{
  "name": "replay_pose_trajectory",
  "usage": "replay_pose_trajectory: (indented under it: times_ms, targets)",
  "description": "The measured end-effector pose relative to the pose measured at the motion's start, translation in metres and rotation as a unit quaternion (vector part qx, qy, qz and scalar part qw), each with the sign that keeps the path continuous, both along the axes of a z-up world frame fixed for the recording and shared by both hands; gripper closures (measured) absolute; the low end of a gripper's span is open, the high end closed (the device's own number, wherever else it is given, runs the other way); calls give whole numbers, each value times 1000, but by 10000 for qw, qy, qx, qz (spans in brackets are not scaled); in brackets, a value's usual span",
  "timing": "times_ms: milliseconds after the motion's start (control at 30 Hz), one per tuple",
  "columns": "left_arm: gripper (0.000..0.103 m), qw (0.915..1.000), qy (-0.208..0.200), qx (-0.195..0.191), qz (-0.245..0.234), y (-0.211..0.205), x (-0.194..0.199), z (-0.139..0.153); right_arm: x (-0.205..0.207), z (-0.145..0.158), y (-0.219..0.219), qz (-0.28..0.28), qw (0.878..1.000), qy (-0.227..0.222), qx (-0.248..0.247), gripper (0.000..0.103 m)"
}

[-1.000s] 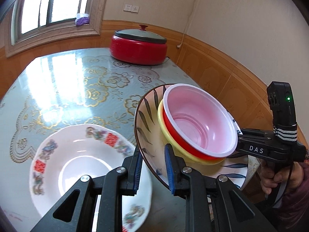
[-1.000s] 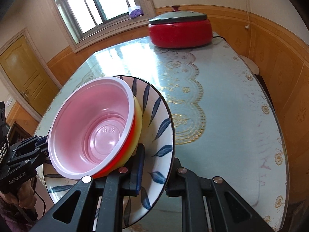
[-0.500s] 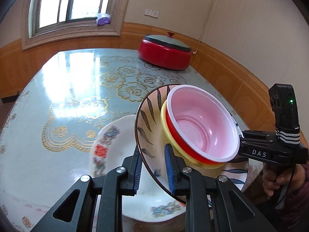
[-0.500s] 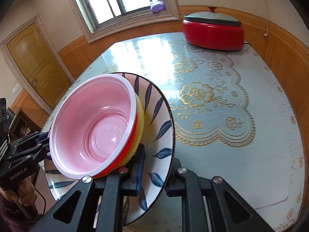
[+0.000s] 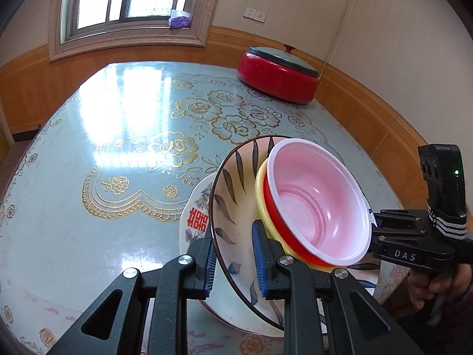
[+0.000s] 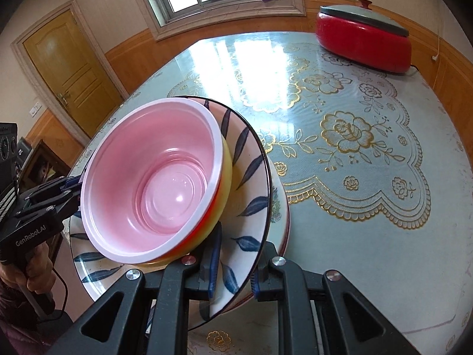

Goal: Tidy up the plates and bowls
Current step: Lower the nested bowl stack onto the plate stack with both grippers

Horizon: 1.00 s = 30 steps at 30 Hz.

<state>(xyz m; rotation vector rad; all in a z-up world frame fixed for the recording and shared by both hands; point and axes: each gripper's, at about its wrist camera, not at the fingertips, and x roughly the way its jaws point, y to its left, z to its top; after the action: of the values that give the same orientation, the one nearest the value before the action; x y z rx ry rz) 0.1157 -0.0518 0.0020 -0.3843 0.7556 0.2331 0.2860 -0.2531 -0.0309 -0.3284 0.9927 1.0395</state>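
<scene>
The leaf-patterned plate (image 5: 233, 216), carrying nested bowls (image 5: 319, 207), is clamped at opposite rims by left tongs (image 5: 233, 259) and right tongs (image 6: 233, 275), above the white plate (image 5: 196, 207). It should be lowered level, centred, then released together.

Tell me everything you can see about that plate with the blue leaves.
The leaf plate is round and shallow, glossy like glazed ceramic, cream with dark blue leaves and a thin dark rim. It is tilted, held above the table. The left tongs and the right tongs each pinch its rim on opposite sides. Stacked bowls, pink inside over red and yellow, sit in it. A white plate lies just beneath; contact unclear.
</scene>
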Motion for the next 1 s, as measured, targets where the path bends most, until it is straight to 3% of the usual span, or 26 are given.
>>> replay_pose_trajectory:
  times_ms: [300, 667, 800, 1000]
  targets:
    - [81, 9966, 291, -199, -741, 24, 6, -15, -23, -10, 6, -720, 9971, -53, -221, 88]
    - [81, 9860, 315, -88, -1634, 36, 18, -23, -42, -9, 10, -1826, 9807, -636, -306, 89]
    - [81, 9841, 283, 72, -1749, 36, 19, -22, -45, -10, 15, -1980, 9757, -858, -366, 87]
    - [81, 9814, 231, -25, -1907, 43, 18, -23, -53, -10, 14, -1920, 9766, -855, -446, 87]
